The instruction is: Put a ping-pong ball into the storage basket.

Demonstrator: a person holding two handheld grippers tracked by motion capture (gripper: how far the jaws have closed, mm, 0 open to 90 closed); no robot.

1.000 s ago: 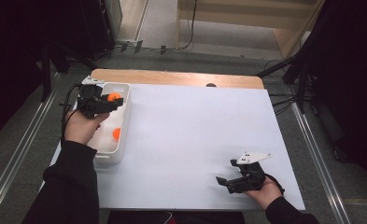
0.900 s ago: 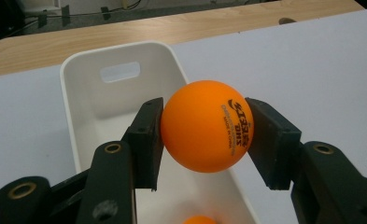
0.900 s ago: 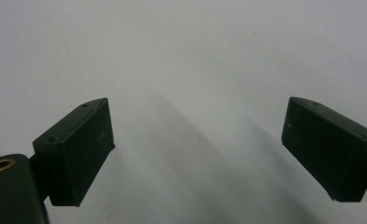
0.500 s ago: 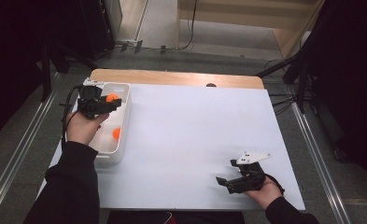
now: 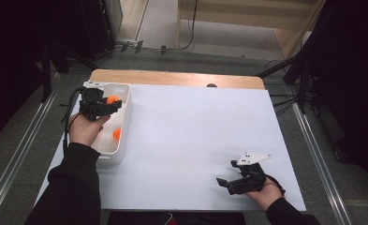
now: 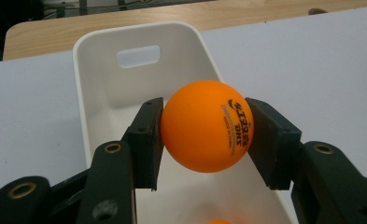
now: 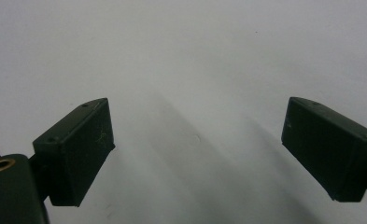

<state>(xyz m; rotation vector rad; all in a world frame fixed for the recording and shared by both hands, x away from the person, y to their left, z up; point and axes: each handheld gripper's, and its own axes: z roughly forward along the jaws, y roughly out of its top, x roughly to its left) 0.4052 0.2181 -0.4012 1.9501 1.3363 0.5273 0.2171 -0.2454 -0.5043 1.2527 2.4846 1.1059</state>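
Note:
An orange ping-pong ball (image 6: pixel 205 126) with black print sits clamped between the two black jaws of my left gripper (image 6: pixel 204 135). In the high view this gripper (image 5: pixel 107 104) holds the ball (image 5: pixel 112 99) over the far half of a white plastic bin (image 5: pixel 125 90) at the table's left side. A second orange ball (image 5: pixel 117 134) lies inside the bin, and its top edge (image 6: pixel 218 222) peeks in at the bottom of the left gripper view. My right gripper (image 5: pixel 224 183) rests near the front right of the table, open, with bare white surface between its jaws (image 7: pixel 197 140).
The white tabletop (image 5: pixel 195 131) stretches between the two hands. A wooden strip (image 5: pixel 172 78) runs along the far edge, with a small dark spot (image 5: pixel 211 85) on it. The bin has a handle slot (image 6: pixel 138 56) in its far wall. Dark stands and cables surround the table.

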